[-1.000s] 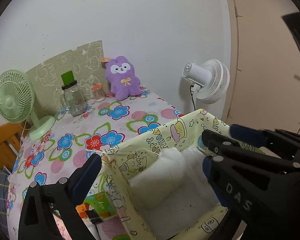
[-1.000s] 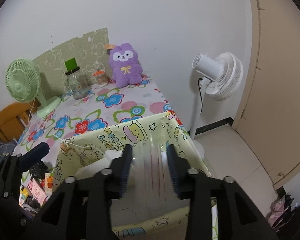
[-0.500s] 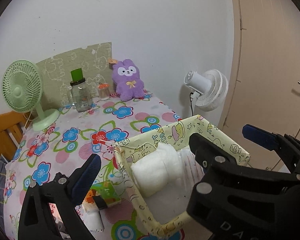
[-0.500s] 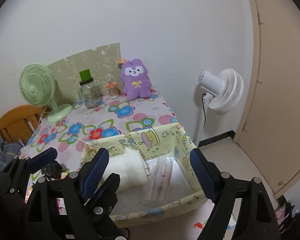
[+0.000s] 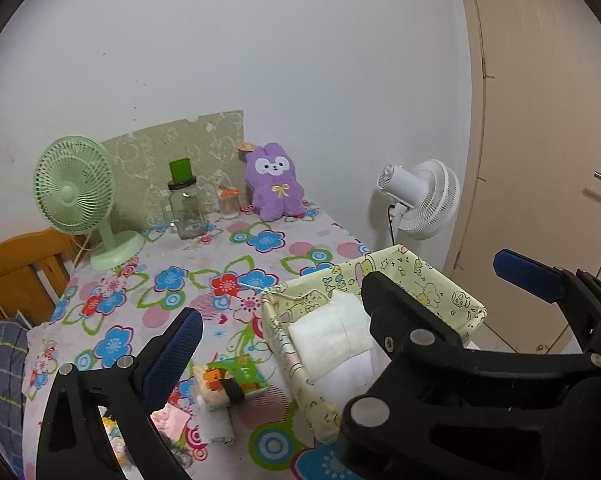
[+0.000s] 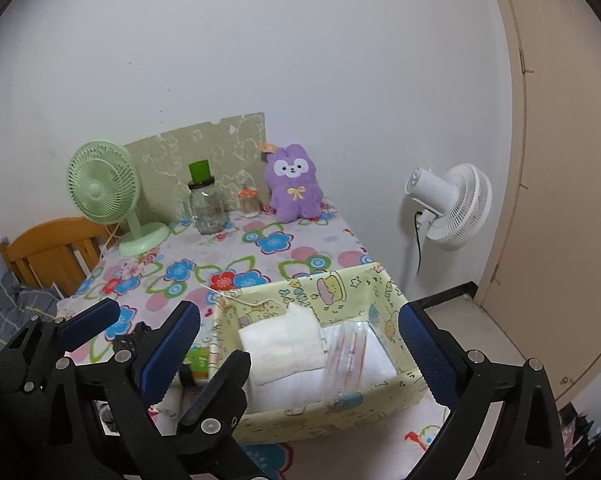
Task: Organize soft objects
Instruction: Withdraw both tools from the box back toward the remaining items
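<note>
A yellow cartoon-print fabric box (image 6: 328, 286) stands at the table's near right corner. In it lie a folded white towel (image 6: 280, 344) and a clear packet with red stripes (image 6: 348, 350). My right gripper (image 6: 298, 320) hangs above the box, its jaws opening wide, nothing between the pads. My left gripper (image 6: 168, 338) is open and empty just to the left, its fingers interleaved with the right one's. In the left wrist view the right gripper (image 5: 438, 272) hides part of the box (image 5: 432, 284). A green pack (image 5: 240, 374) and a white roll (image 5: 218, 426) lie beside the box. A purple plush (image 5: 274, 182) sits by the wall.
On the floral tablecloth (image 5: 220, 264) at the back stand a green desk fan (image 5: 74, 196), a glass jar with a green lid (image 5: 184, 204) and a small jar (image 5: 228, 202). A white floor fan (image 5: 420, 200) and a door (image 5: 540, 120) are at the right, a wooden chair (image 5: 16, 268) at the left.
The right gripper's jaws spread from around the clear packet, which now lies in the box. Both grippers drew back and upward from the box.
</note>
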Motion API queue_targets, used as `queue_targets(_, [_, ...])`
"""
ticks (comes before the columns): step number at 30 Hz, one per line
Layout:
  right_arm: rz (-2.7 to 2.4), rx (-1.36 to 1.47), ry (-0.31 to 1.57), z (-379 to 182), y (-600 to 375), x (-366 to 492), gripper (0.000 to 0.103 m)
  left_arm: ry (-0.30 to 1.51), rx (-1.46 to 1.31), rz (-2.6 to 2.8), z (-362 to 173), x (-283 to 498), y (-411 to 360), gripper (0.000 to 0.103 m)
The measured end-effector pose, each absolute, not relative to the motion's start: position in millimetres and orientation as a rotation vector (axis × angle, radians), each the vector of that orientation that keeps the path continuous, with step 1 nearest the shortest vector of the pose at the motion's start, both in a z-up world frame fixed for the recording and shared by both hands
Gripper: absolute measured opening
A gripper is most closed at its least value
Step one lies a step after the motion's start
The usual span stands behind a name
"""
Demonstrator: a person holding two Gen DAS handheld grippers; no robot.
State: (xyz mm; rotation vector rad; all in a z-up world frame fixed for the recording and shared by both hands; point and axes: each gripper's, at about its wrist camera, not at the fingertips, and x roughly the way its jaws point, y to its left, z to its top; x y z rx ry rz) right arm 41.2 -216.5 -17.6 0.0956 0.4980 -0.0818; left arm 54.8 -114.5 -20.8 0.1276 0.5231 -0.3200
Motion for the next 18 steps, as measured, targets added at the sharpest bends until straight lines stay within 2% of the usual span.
queue_targets(18, [-0.003, 0.075, 0.481, -14, -172, 27, 0.102, 0.510, 0.111, -0.269, -19, 32, -76, 0.103])
